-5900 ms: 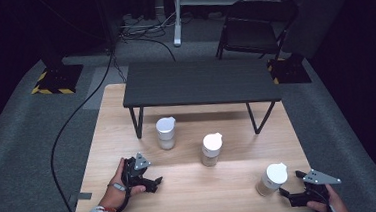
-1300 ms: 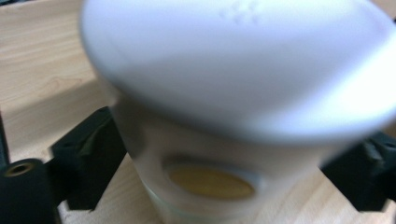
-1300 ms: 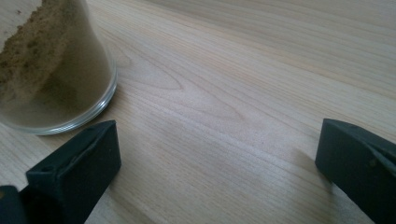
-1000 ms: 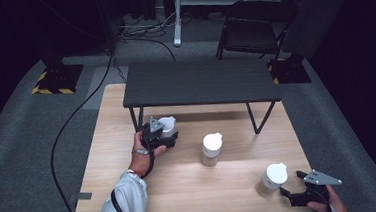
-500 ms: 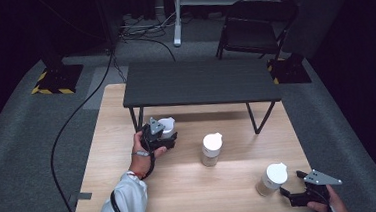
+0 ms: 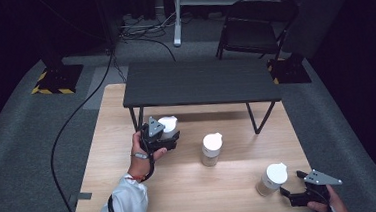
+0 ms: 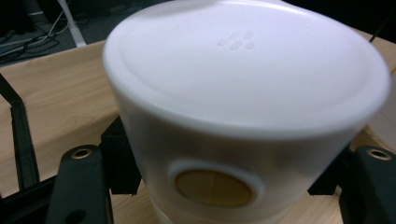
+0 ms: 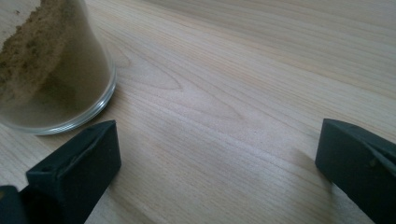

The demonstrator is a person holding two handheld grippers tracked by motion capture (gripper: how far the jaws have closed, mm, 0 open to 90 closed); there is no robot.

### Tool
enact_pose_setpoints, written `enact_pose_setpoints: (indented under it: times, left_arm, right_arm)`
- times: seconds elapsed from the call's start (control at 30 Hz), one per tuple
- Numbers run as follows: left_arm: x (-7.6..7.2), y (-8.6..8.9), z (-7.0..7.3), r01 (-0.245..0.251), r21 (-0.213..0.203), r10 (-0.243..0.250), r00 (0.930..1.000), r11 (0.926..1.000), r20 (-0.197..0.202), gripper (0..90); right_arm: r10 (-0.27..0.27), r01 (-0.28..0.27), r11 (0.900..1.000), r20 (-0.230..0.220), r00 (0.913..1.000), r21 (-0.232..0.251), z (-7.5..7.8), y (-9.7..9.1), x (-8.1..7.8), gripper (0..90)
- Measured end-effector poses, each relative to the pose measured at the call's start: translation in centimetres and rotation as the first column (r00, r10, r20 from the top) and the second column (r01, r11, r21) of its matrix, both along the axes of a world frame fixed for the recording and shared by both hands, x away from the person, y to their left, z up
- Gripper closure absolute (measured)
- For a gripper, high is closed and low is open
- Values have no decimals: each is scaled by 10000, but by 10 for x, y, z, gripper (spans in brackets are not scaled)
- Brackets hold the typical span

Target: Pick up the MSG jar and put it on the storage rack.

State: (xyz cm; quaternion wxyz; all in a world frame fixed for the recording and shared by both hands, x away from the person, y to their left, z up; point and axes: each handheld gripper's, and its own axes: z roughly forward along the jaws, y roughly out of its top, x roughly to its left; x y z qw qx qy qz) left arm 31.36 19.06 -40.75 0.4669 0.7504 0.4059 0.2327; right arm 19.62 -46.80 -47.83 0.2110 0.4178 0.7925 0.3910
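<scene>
At about 5 o'clock on the wooden table (image 6: 192, 196), nearest the person, the right gripper (image 6: 295, 197) rests low with its jaws spread wide and nothing between them; in the right gripper view the bare wood lies between the two black jaws. Just beside its left jaw, at roughly 10 o'clock in that view, stands a glass jar of brown powder (image 8: 44, 70), apart from the jaw; from above it shows a white lid (image 6: 271, 179).

Toward the table's middle stands a second white-lidded jar (image 6: 211, 149), on its own.

Farther off, at about 10 o'clock, the left gripper (image 6: 170, 136) is clamped on a third jar (image 7: 243, 116), the jaws pressing on either side below its wide white lid. This jar sits just in front of the small black table (image 6: 199, 82) that stands on the wooden one at 12 o'clock.
</scene>
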Motion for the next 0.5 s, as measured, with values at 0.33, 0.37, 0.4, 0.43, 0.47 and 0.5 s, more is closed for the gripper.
enact_pose_setpoints:
  times: [0.33, 0.37, 0.4, 0.43, 0.47, 0.5]
  left_arm:
    - [-8, -2, 18, 22, -112, -22, 10000, 9999, 17, 297]
    - [-8, -2, 20, 62, -104, -62, 10000, 9999, 10, 297]
    - [-9, -2, 21, 69, -129, -69, 10000, 9999, 28, 297]
    - [-10, -2, 22, 99, -114, -99, 9999, 9999, 41, 297]
    - [-11, -2, 24, 131, -115, -130, 9999, 9998, 53, 297]
    - [-11, -2, 25, 145, -140, -144, 9999, 9998, 60, 298]
  right_arm:
    - [1, -1, 10000, -1, 10000, -2, 0, 0, 0, 0]
    - [1, -1, 10000, -1, 10000, -2, 0, 0, 0, 0]
    - [1, -1, 10000, -2, 10000, -2, 0, 0, 0, 0]
    - [1, -1, 10000, -2, 10000, -1, 0, 0, 0, 0]
    - [1, -1, 10000, -1, 10000, -2, 0, 0, 0, 0]
    - [0, 0, 10000, -3, 10000, -2, 0, 0, 0, 0]
